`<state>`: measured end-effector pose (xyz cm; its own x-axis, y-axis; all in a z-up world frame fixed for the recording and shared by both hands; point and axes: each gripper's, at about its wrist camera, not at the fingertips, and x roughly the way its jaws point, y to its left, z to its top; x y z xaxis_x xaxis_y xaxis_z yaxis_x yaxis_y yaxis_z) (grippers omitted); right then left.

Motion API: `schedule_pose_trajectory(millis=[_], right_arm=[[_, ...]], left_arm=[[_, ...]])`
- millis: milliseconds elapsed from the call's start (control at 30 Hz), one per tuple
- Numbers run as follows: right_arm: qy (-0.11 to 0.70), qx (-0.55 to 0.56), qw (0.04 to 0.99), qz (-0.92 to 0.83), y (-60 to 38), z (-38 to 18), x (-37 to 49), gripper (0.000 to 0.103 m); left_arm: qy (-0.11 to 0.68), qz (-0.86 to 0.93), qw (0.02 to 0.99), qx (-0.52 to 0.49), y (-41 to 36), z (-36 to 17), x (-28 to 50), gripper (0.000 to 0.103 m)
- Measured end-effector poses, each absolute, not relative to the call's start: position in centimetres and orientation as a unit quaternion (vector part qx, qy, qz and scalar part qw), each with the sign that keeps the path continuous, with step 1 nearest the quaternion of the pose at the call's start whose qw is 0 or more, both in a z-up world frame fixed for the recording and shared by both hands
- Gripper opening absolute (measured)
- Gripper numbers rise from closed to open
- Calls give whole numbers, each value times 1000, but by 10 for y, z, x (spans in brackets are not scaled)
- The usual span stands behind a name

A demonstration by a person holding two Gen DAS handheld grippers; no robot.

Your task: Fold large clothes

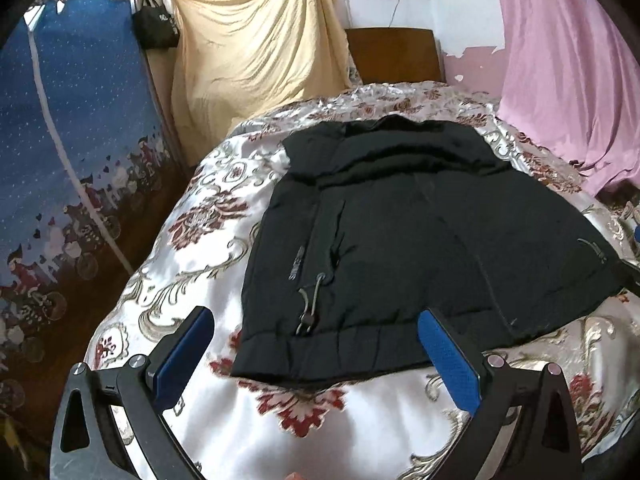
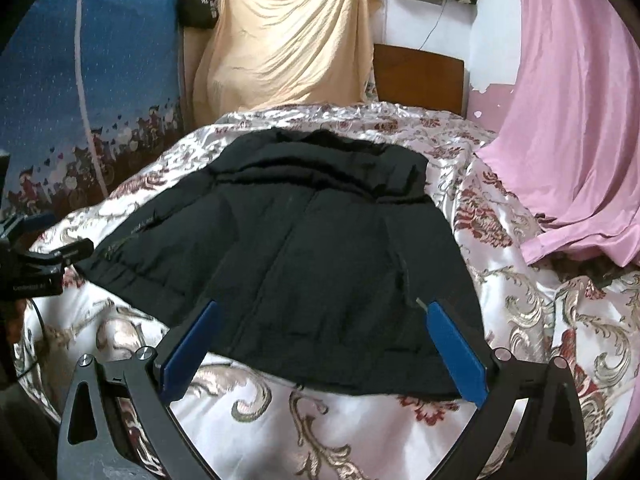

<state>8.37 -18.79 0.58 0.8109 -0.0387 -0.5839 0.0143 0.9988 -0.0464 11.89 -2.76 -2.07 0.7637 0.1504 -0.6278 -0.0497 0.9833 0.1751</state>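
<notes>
Jacket [image 1: 400, 232] flat on bed, hem btwn open tongs [image 2: 322, 350].

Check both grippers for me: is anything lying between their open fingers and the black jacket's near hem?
Nothing visible. The left gripper and the right gripper are both open just short of the black jacket, with only bare floral bedspread under them. The hem drawcord lies on the jacket itself, not in the way.

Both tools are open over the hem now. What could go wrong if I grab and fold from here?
The puffy black jacket lies on a slick floral satin bedspread, so it may slide rather than fold. The dangling drawcord toggle could snag the left tool. The right tool may pinch only the top layer.
</notes>
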Motion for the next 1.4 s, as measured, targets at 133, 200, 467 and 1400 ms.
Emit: schedule_pose_trajectory(millis=[133, 200, 467, 1400], right_arm=[[314, -8, 949, -14, -185, -2, 81, 101], [317, -7, 948, -14, -184, -6, 80, 101], [337, -13, 941, -17, -183, -24, 82, 101], [426, -50, 903, -5, -220, -51, 105, 101]], left_arm=[[346, 62, 933, 73, -20, -27, 119, 103], [348, 63, 932, 74, -18, -29, 119, 103], [358, 61, 928, 85, -15, -42, 120, 103], [454, -5, 868, 200, -25, -83, 156, 103]])
